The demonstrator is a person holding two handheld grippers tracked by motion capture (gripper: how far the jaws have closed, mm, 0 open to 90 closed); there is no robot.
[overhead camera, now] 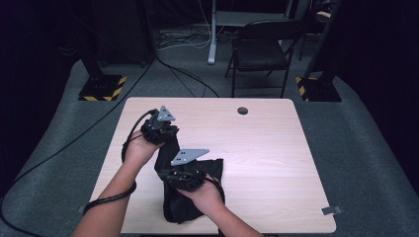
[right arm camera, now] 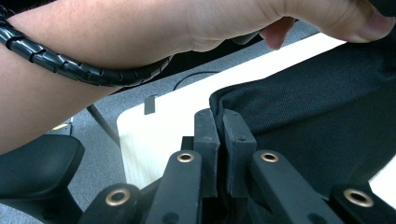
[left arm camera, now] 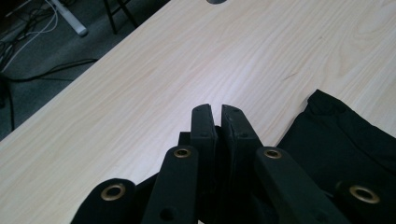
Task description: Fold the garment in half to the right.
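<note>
A black cloth (overhead camera: 174, 206) lies bunched on the light wooden table (overhead camera: 257, 163), running from the left gripper toward the near edge. My left gripper (overhead camera: 169, 135) sits at the cloth's far end; in the left gripper view its jaws (left arm camera: 218, 110) stand almost together over bare wood, with the cloth (left arm camera: 345, 144) spreading away to the right and under them. My right gripper (overhead camera: 172, 178) rests on the middle of the cloth. In the right gripper view its jaws (right arm camera: 217, 114) are pinched on the folded edge of the cloth (right arm camera: 317, 121).
A round cable hole (overhead camera: 242, 110) is in the table's far side. A metal clip (overhead camera: 330, 210) sits at the near right corner, another (right arm camera: 150, 103) at the near left. The left forearm (right arm camera: 93, 60) and its cable cross above the right gripper. A folding chair (overhead camera: 262, 47) stands beyond the table.
</note>
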